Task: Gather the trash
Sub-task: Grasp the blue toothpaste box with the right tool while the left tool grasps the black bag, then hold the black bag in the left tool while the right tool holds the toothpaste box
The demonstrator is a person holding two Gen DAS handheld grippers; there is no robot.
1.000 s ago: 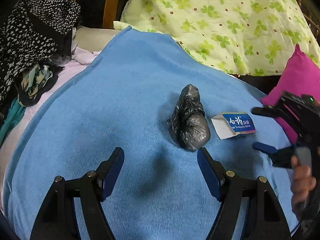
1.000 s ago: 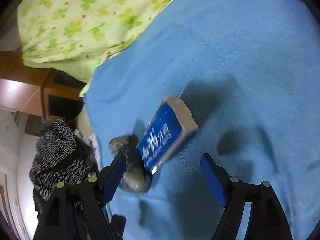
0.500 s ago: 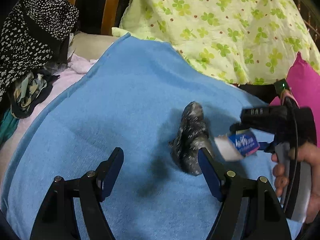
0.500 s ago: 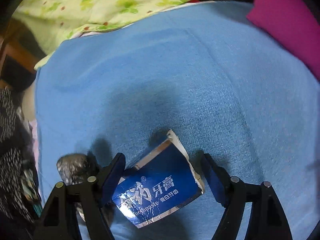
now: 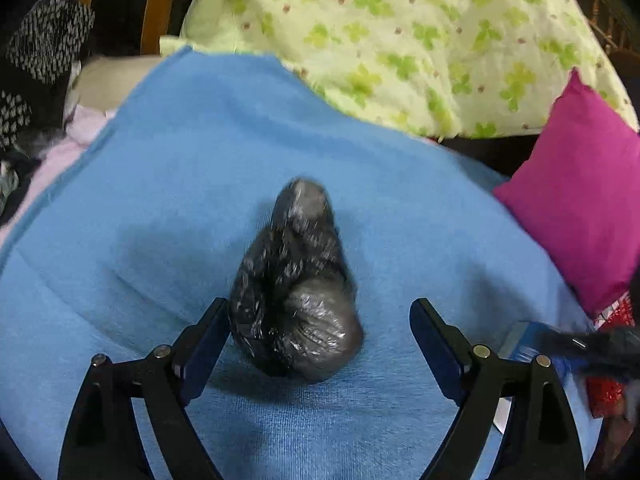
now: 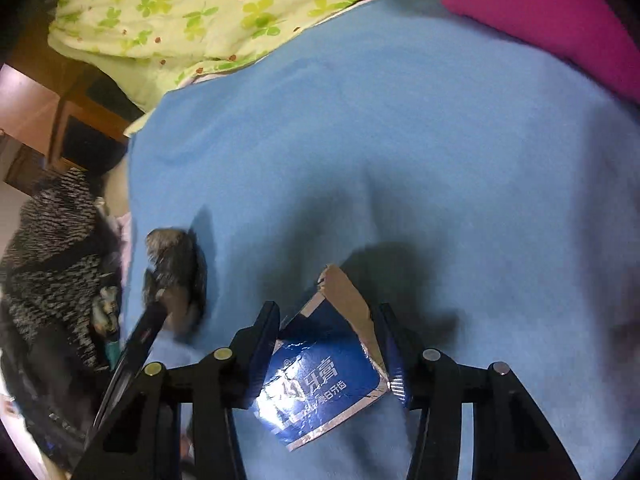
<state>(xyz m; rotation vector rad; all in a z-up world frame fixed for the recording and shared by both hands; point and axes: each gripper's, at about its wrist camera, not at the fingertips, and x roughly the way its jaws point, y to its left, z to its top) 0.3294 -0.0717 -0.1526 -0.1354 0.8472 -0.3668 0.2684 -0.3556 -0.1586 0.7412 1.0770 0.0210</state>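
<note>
A crumpled black plastic bag (image 5: 296,288) lies on the blue blanket (image 5: 180,168). My left gripper (image 5: 318,312) straddles its near end with jaws wide and still opening. The left pad is beside the bag, the right pad well apart from it. A blue toothpaste box (image 6: 324,372) with a torn cardboard flap sits between the fingers of my right gripper (image 6: 328,312). Its jaws are closing on the box, and both pads touch its sides. In the left wrist view the right gripper (image 5: 592,344) is a blur at the right edge with the box (image 5: 528,344). The bag (image 6: 176,272) also shows at left in the right wrist view.
A green clover quilt (image 5: 400,40) is heaped behind the blanket. A magenta pillow (image 5: 580,200) lies at its right edge, with something red and shiny (image 5: 612,312) below it. Black-and-white patterned clothes (image 5: 44,48) and wooden furniture (image 5: 152,8) stand at the left.
The left gripper moved forward until the black bag lay between its jaws, which widened. The right gripper narrowed onto the toothpaste box and carried it off to the right.
</note>
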